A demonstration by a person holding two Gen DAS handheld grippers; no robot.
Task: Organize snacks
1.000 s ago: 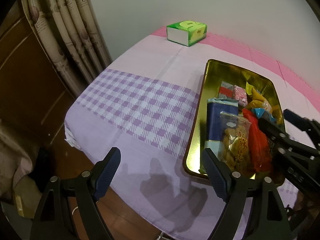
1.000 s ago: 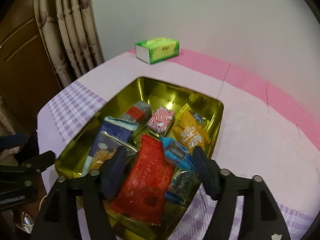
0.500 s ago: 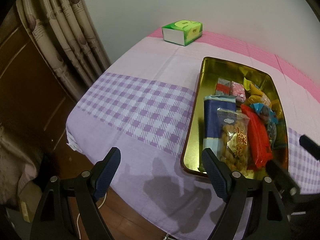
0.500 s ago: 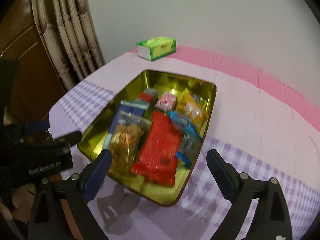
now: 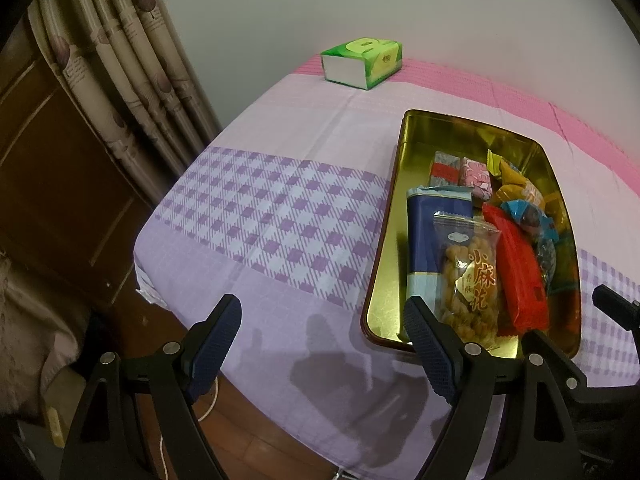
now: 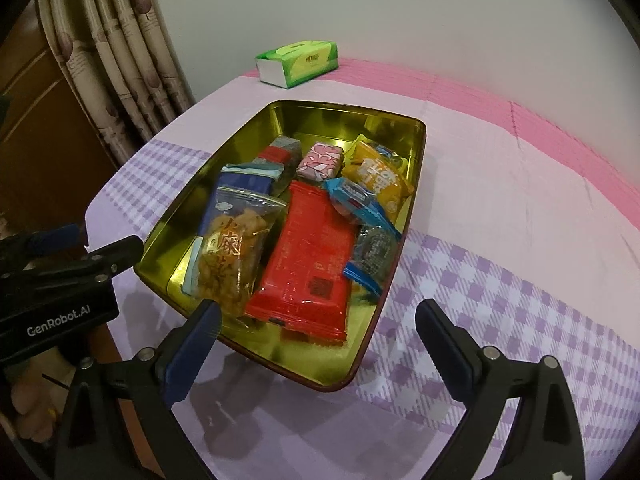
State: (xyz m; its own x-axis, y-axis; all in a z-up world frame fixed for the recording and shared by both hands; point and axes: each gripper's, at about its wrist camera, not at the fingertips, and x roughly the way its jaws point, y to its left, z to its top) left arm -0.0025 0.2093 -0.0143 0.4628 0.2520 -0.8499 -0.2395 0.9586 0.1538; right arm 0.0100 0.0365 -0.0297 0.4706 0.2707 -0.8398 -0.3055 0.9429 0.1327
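The right gripper (image 6: 318, 338), jaws opening and empty, hovers just short of the gold tin (image 6: 416, 184) holding the snacks. The red packet (image 6: 310, 258) ahead looks light, crinkly and slippery; best pinched across its sealed near edge. The left gripper (image 5: 322, 338) stands spread, empty, over a checked purple tablecloth (image 5: 260, 208); curtain (image 5: 132, 52) beyond.

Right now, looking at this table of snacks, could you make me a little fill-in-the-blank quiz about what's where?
1. The snacks all lie inside a shiny ____-coloured tin.
2. The green tissue box stands on the ____ stripe of the tablecloth, near the wall.
3. The clear bag of fried twists lies directly beside the large ____ packet.
4. Neither hand-held gripper, left or right, holds ____.

Missing words: gold; pink; red; anything
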